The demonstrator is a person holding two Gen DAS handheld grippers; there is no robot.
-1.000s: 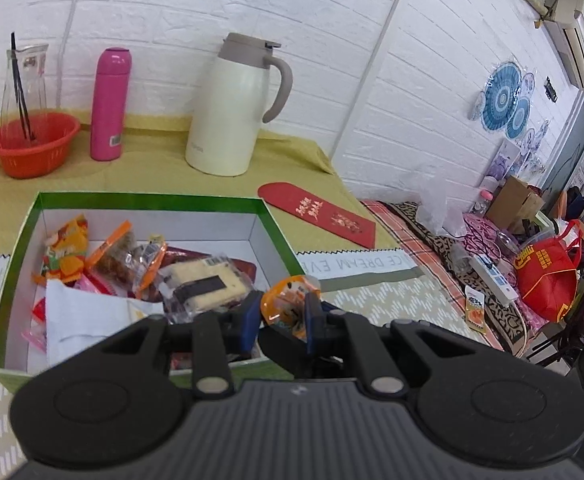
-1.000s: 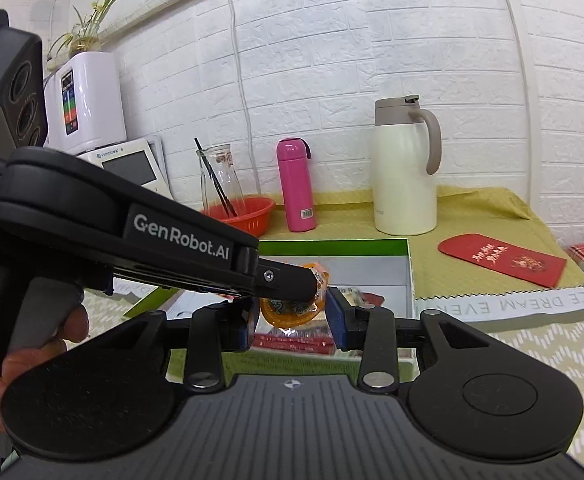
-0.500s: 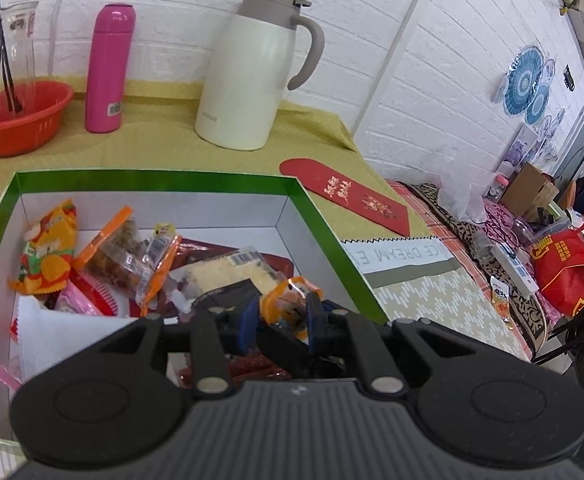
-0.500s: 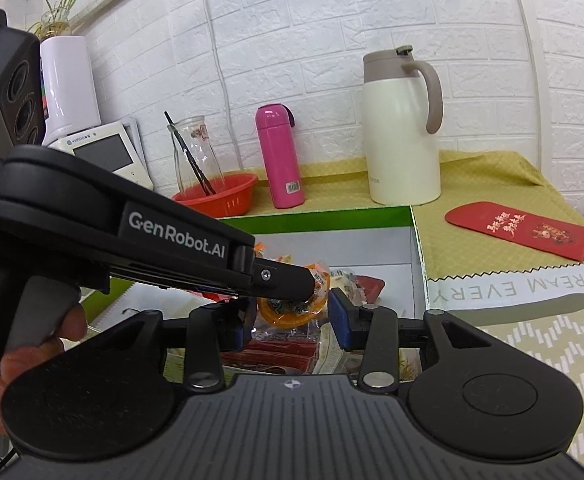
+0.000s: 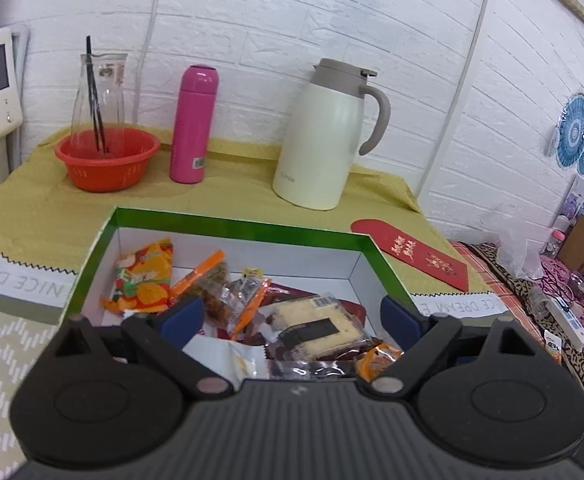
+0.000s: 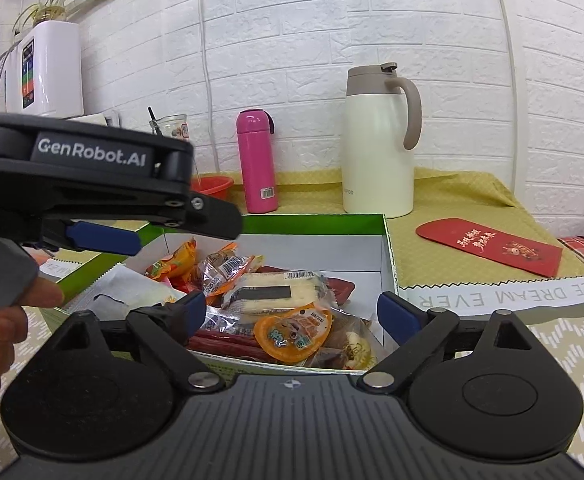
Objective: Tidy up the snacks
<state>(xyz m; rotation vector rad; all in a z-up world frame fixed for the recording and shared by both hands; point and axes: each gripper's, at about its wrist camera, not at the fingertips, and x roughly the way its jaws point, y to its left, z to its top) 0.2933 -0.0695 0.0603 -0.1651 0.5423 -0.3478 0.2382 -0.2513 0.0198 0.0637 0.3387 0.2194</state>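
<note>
A green-rimmed white box [image 5: 236, 226] [image 6: 388, 248] holds several snack packets. An orange round snack packet [image 6: 292, 334] lies on top near the box's front right, also partly visible in the left wrist view [image 5: 378, 360]. A wrapped cake slice [image 5: 316, 326] [image 6: 276, 292] lies in the middle, an orange chip bag [image 5: 144, 276] at the far left. My left gripper [image 5: 292, 316] is open and empty over the box; it shows from the side in the right wrist view [image 6: 104, 236]. My right gripper [image 6: 292, 312] is open and empty at the box's front edge.
At the back stand a white thermos jug [image 5: 324, 140] [image 6: 378, 144], a pink bottle [image 5: 192, 124] [image 6: 257, 160] and a red bowl [image 5: 106, 160] with a glass carafe. A red envelope [image 5: 412, 254] [image 6: 492, 246] lies right of the box.
My left gripper opened and let go of the orange round packet, which now lies in the box. It then drew back and up. My right gripper opened wider too.
</note>
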